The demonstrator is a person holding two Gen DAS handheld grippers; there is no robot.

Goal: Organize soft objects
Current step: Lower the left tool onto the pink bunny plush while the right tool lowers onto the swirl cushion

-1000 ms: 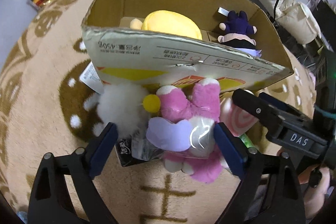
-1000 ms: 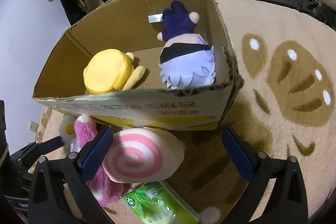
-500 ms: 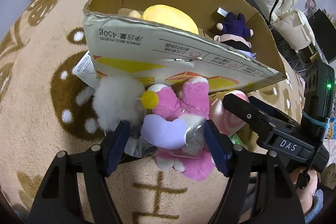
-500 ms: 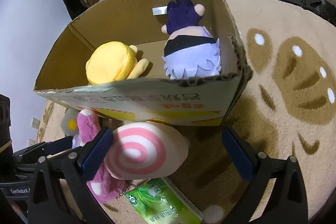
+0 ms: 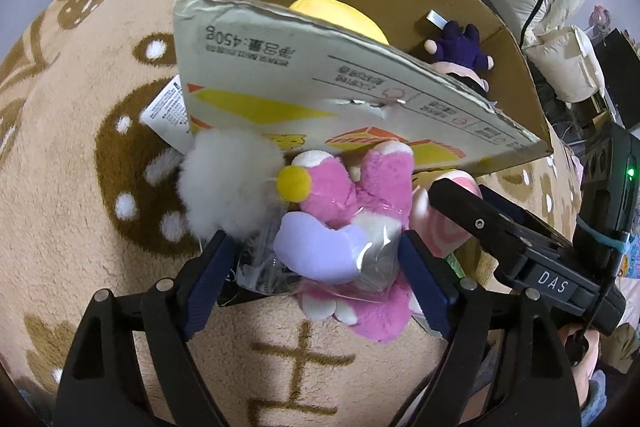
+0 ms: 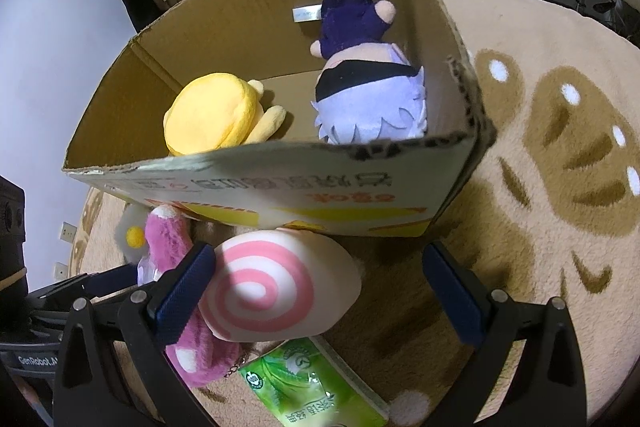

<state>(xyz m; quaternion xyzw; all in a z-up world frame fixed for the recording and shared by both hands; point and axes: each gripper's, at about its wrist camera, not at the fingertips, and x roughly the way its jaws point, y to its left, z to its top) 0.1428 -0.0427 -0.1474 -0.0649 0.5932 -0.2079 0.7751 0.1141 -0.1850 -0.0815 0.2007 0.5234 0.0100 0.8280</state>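
Two grippers straddle toys for boxing: our left gripper [image 5: 316, 263], jaws just reopening, brackets the pink plush rabbit [image 5: 356, 223], apparently unclamped; our right gripper [image 6: 320, 279] stands wide around the pink-spiral cream cushion [image 6: 276, 283].

Both cameras sit low over the rug [image 5: 72, 187], each on a gripper, looking down and forward along its two fingers.

The left wrist camera is close to the pink plush [image 5: 360, 195], which fills the middle between its fingers. Behind the plush is the printed front wall of the cardboard box [image 5: 320, 83], seen from its left end. The other gripper pokes in from the right edge.

The right wrist camera looks from the box's right end and sees more of its inside. It is close to the pink swirl plush [image 6: 272, 287].

Both views share the box, the yellow plush [image 6: 212, 115], the purple-haired doll [image 6: 368, 99], the pink plush and the swirl plush.
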